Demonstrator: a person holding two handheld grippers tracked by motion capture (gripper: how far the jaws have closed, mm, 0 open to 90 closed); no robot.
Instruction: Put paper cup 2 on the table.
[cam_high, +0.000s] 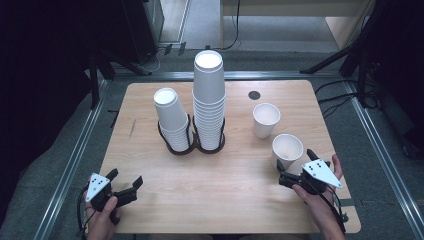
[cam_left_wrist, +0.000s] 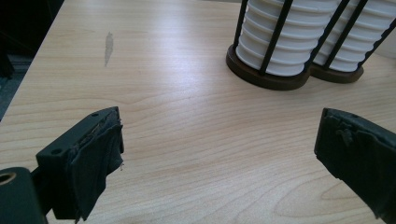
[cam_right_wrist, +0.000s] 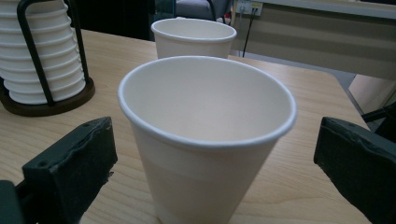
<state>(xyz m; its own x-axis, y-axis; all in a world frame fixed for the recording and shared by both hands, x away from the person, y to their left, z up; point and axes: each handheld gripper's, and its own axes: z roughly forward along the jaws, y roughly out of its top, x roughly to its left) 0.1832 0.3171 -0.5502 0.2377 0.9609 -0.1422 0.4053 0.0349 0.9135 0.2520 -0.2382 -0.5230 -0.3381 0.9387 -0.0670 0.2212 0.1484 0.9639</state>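
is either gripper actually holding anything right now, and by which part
Nothing is held. The right gripper has its jaws wide open on either side of the near paper cup, pads clear of its wall. The left gripper is open over bare table.

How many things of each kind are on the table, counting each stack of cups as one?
Loose paper cups: 2, the near cup and the far cup.
Stacks of paper cups: 2, the short stack and the tall stack.
Black wire holders: 2, joined side by side.
Handheld grippers: 2, the left gripper and the right gripper.
Total: 8.
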